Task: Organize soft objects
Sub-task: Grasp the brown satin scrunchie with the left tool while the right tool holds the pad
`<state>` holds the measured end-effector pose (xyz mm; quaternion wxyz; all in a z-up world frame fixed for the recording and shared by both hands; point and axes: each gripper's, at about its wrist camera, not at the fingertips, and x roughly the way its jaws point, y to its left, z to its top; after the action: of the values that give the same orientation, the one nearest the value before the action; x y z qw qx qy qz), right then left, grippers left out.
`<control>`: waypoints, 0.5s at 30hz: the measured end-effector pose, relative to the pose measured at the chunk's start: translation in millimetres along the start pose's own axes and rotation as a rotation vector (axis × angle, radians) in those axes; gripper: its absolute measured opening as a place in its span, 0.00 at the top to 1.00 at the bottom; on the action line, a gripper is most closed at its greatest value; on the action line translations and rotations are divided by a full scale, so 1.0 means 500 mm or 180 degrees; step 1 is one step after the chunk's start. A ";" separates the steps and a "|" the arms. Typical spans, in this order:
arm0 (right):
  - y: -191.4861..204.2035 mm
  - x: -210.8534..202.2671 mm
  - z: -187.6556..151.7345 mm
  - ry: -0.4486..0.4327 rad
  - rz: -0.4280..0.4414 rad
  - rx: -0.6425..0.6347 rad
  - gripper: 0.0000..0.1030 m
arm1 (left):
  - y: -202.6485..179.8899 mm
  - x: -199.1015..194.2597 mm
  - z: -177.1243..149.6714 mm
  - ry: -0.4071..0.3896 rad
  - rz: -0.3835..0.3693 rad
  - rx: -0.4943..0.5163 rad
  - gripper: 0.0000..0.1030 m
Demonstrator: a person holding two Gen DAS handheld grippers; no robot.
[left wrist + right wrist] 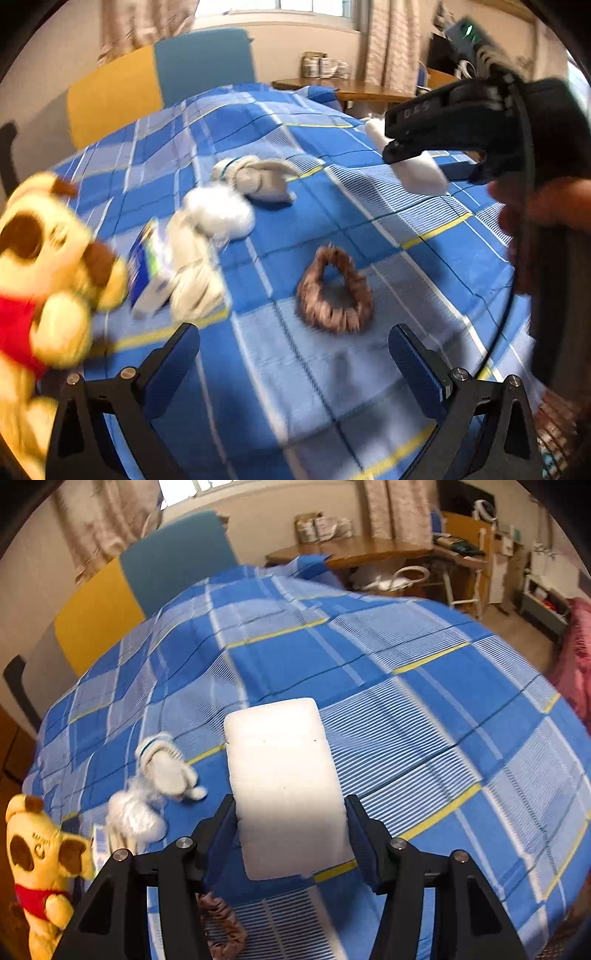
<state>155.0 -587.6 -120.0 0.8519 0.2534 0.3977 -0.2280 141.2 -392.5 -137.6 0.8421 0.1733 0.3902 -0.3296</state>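
My right gripper (290, 834) is shut on a white foam block (284, 786) and holds it above the blue plaid bed cover (424, 709). In the left wrist view the right gripper (399, 147) shows at the upper right with the white block (417, 170) in it. My left gripper (293, 354) is open and empty, just short of a brown scrunchie (334, 291) on the cover. A yellow plush bear in a red shirt (40, 258) stands at the left. A grey plush rabbit (258, 177), a white fluffy ball (219, 212) and a beige cloth bundle (192, 266) lie between them.
A blue-and-white packet (147, 266) lies beside the beige bundle. A yellow and teal headboard (129, 590) stands behind the bed. A wooden desk (351, 554) with boxes is at the back right, with shelves and a pink blanket (576, 657) at the far right.
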 end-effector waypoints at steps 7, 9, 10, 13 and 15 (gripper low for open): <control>-0.042 -0.038 0.018 -0.0363 -0.0341 0.0239 0.44 | -0.044 0.070 0.031 -0.0020 -0.0141 0.0427 0.00; -0.054 -0.050 0.021 -0.0464 -0.0389 0.0321 0.44 | -0.045 0.084 0.036 0.0006 -0.0176 0.0402 0.00; -0.061 -0.054 0.023 -0.0503 -0.0397 0.0368 0.44 | -0.044 0.093 0.038 0.0027 -0.0237 0.0375 0.00; -0.068 -0.052 0.026 -0.0496 -0.0340 0.0447 0.44 | -0.048 0.106 0.035 0.0023 -0.0317 0.0415 0.08; -0.064 -0.047 0.026 -0.0465 -0.0330 0.0423 0.44 | -0.057 0.117 0.025 0.0099 -0.0343 0.0531 0.34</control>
<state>129.8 -616.0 -102.1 0.8470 0.2710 0.3311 -0.3155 156.1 -444.6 -175.9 0.7996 0.2266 0.3832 -0.4030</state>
